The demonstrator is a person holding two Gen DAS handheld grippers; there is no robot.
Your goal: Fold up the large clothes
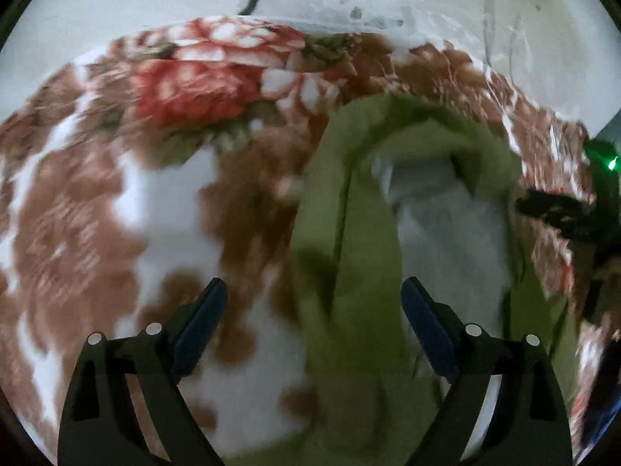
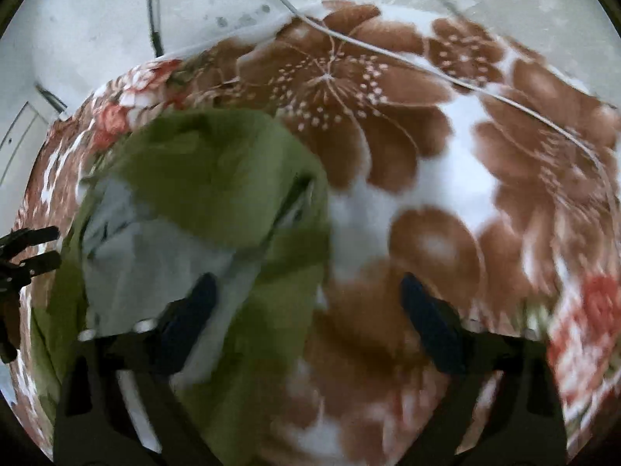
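- The left hand-held gripper hangs over the bed with its jaws wide; a green fold of the garment lies under the gap, but neither blue pad presses on it, so nothing is held.
- The right hand-held gripper is likewise spread, a little less than fully, and empty; its left finger sits over the pale lining, its right over bare blanket.
- Both point steeply down at the cloth, which I take as the pose for picking new hold points rather than carrying anything.
- The garment is a green piece with a grey-white lining, lying loosely bunched on the flowered blanket that covers the bed, nearer the far edge than the near one. In the left view it sits right of centre; in the right view, left of centre, so it lies between the two grippers.
- It is partly doubled over itself, lining showing in the middle with green rolled around it. That looks to me like a fold half made, not a tidy finished one.
- The other gripper shows as a dark shape at the edge of each view, so the two flank the cloth, ready for a two-handed lift.
- A thin white cord crosses the blanket's far corner, clear of the garment. Both views are blurred, so fine creases cannot be read.
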